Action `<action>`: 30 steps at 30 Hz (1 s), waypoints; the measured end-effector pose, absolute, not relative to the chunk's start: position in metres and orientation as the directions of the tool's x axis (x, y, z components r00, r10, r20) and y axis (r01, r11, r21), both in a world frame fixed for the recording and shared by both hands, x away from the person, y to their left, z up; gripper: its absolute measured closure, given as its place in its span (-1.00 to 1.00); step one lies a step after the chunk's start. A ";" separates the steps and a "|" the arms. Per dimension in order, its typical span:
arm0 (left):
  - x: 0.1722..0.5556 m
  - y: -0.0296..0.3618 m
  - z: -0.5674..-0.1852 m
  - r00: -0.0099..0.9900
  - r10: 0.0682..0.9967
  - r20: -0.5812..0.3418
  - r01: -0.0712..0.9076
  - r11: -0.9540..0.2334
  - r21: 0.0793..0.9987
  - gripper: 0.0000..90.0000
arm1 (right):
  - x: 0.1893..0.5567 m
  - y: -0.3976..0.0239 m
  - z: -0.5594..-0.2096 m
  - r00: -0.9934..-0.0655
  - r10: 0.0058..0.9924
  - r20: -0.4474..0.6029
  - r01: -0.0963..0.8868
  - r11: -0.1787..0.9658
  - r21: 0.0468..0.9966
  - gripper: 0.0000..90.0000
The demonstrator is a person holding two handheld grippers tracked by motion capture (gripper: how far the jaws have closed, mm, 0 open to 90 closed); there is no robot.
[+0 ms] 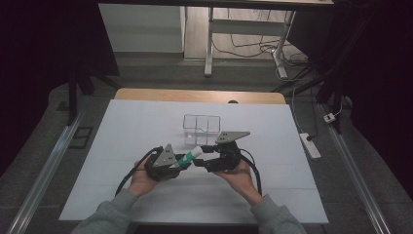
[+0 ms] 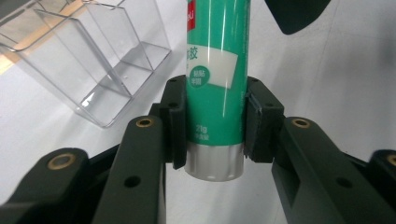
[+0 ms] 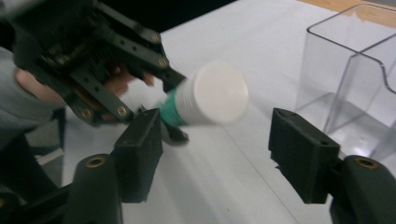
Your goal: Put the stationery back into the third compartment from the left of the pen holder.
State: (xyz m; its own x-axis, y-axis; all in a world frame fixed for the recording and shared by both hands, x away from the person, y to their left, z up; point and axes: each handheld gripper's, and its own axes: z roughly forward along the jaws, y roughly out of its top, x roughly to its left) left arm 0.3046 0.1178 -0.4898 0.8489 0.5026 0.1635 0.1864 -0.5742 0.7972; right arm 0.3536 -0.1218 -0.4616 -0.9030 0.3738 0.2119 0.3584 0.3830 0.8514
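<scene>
A green glue stick point(image 1: 190, 157) with a white cap lies level between my two hands, just above the white sheet. My left gripper point(image 1: 181, 161) is shut on its lower end; in the left gripper view both pads clamp the green barrel point(image 2: 215, 93) above its silver base. My right gripper point(image 1: 200, 161) faces it from the right. In the right gripper view the white cap point(image 3: 219, 93) points at me, and my right gripper point(image 3: 215, 144) stands open with its jaws wide on either side, below and in front of the cap and not touching it.
A clear plastic box point(image 1: 201, 127) with two compartments stands just behind the grippers, empty point(image 2: 93, 60), point(image 3: 355, 70). A white sheet point(image 1: 146, 126) covers the wooden table point(image 1: 195, 95). A power strip point(image 1: 310, 145) lies on the floor to the right.
</scene>
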 end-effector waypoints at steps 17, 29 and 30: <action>0.304 0.105 -0.497 0.855 0.491 0.165 0.196 -0.602 0.774 0.35 | 0.349 -0.117 -0.460 -0.918 0.307 0.250 0.356 0.367 0.859 0.44; 0.302 0.130 -0.495 0.812 0.577 0.085 0.295 -0.533 0.793 -0.14 | 0.351 -0.129 -0.449 -0.911 0.368 0.186 0.320 0.348 0.881 0.44; 0.300 0.133 -0.494 0.808 0.583 0.085 0.300 -0.531 0.792 -0.15 | 0.352 -0.131 -0.448 -0.910 0.371 0.184 0.318 0.345 0.883 0.44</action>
State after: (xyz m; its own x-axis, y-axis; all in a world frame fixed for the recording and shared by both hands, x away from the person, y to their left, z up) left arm 0.3004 0.1332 -0.4943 0.8081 0.5829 0.0847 0.3002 -0.5312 0.7922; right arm 0.3518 -0.1309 -0.4477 -0.9104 0.3707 0.1836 0.3184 0.3448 0.8830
